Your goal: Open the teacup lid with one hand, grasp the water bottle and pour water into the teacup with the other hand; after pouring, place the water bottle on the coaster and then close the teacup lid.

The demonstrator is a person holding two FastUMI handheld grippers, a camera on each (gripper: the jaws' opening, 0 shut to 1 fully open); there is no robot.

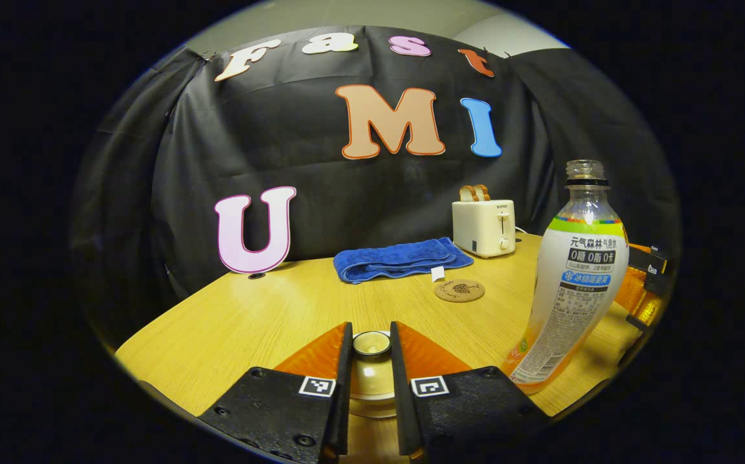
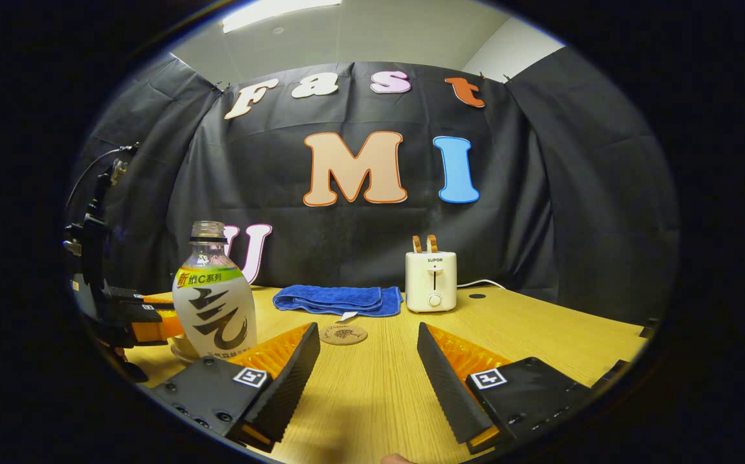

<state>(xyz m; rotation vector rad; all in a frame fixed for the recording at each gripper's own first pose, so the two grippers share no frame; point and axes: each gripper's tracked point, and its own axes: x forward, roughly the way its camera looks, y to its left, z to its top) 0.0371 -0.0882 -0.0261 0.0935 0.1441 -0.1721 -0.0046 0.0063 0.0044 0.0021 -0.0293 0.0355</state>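
Two grippers at a wooden table set with teacup, water bottle and coaster.

Left gripper view: the left gripper (image 1: 371,361) is narrowed around the knob of the teacup lid (image 1: 372,343), both fingers against it; the uncapped water bottle (image 1: 571,283) stands to its right, the coaster (image 1: 459,290) beyond, near a blue towel (image 1: 401,259) and a toaster (image 1: 484,227).
Right gripper view: the right gripper (image 2: 367,351) is spread wide above the bare table (image 2: 540,335), holding nothing; the water bottle (image 2: 213,301) stands just left of its left finger, the coaster (image 2: 343,334) ahead.
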